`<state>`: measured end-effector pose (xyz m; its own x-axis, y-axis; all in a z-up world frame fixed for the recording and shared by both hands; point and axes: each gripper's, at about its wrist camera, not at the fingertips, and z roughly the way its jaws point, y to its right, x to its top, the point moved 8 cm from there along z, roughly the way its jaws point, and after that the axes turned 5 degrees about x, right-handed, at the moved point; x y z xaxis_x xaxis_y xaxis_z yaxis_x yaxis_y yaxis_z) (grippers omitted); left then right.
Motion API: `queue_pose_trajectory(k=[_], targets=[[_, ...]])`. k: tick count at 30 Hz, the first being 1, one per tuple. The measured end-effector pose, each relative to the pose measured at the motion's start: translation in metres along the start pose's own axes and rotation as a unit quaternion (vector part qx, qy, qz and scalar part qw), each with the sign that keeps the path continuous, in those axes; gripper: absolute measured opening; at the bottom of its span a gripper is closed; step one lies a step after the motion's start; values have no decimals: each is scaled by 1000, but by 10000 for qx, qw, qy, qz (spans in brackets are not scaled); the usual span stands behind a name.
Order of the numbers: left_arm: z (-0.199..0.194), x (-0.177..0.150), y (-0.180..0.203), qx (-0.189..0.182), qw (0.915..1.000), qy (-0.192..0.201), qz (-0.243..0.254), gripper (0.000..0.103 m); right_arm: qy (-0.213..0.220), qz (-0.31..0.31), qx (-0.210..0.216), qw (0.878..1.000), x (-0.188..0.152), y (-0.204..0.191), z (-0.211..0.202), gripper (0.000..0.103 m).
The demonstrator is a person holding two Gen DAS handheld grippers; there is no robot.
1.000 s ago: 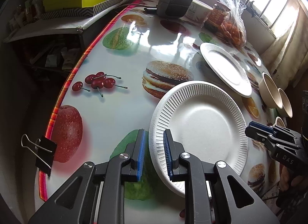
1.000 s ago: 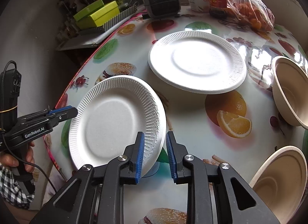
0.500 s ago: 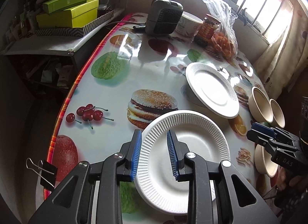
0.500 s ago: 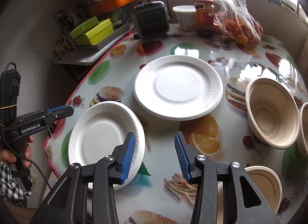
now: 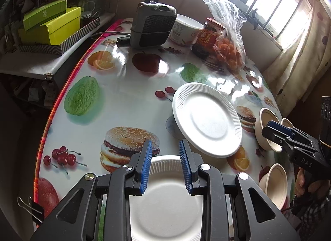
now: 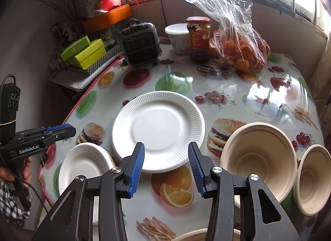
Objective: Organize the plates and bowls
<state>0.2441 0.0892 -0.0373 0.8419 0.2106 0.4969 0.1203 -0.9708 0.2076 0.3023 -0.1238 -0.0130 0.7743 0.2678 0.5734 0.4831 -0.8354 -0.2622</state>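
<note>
**Both claws free, plates still apart**

The left claw [image 5: 164, 161] and right claw [image 6: 166, 165] stand open, empty, having just widened. The small white ribbed paper plate [image 5: 165, 203] lies under the left claw; the larger white paper plate [image 6: 158, 131] ahead. Gripping its thin rim risks bending it or sliding it across the glossy bench [image 5: 124, 96].

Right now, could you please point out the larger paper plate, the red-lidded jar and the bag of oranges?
larger paper plate [image 6: 158, 131]: right wrist view, flat centre.
red-lidded jar [image 6: 198, 40]: right wrist view, label.
bag of oranges [image 6: 242, 52]: right wrist view, fruit inside.
</note>
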Motion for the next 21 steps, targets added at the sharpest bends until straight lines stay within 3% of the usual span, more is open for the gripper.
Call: queue_pose_trajectory(k=[11,21], targets=[[38,22,16,-14,9996,-269,16,28,-284,259,81,9992,33,47,34,43],[64,27,17,35,9989,-475,-25,28,-675,731,508,9937,39,72,73,41]])
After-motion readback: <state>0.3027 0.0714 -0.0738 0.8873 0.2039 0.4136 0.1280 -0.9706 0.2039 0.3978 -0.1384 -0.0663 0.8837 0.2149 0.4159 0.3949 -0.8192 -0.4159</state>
